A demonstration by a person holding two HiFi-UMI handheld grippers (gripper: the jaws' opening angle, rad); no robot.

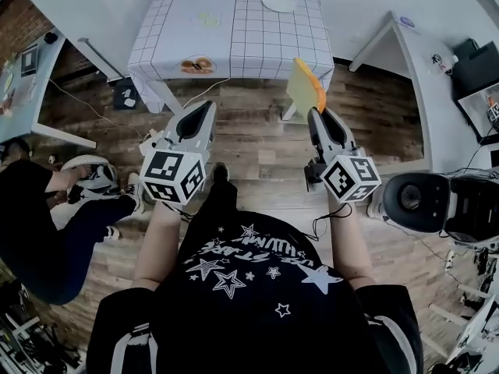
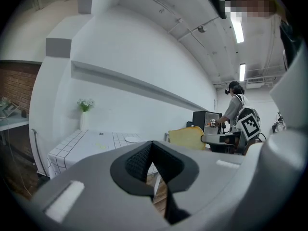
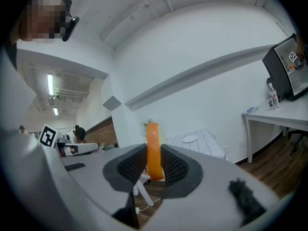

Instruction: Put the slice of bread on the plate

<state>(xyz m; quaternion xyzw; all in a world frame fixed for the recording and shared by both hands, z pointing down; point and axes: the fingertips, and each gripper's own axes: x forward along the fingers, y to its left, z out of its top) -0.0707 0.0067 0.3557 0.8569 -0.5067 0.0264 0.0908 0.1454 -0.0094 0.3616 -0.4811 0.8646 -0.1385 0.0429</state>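
Note:
My right gripper (image 1: 316, 112) is shut on the slice of bread (image 1: 306, 86), holding it upright in the air in front of the grid-cloth table (image 1: 257, 45). In the right gripper view the slice's orange crust edge (image 3: 153, 148) stands between the pads of the right gripper (image 3: 153, 161). The white plate (image 1: 279, 2) lies at the table's far side, also visible as the plate (image 3: 190, 139) and the plate (image 2: 131, 139). My left gripper (image 1: 206, 107) hovers level beside the right one, shut on nothing, the left gripper (image 2: 151, 146) pads meeting. From there the bread (image 2: 185, 137) shows at the right.
A small brown item (image 1: 197, 65) sits at the table's near edge. A vase of flowers (image 2: 84, 110) stands at the table's far end. A seated person (image 1: 47, 209) is at the left. A white desk (image 1: 421, 61) and a black device (image 1: 421, 201) are at the right.

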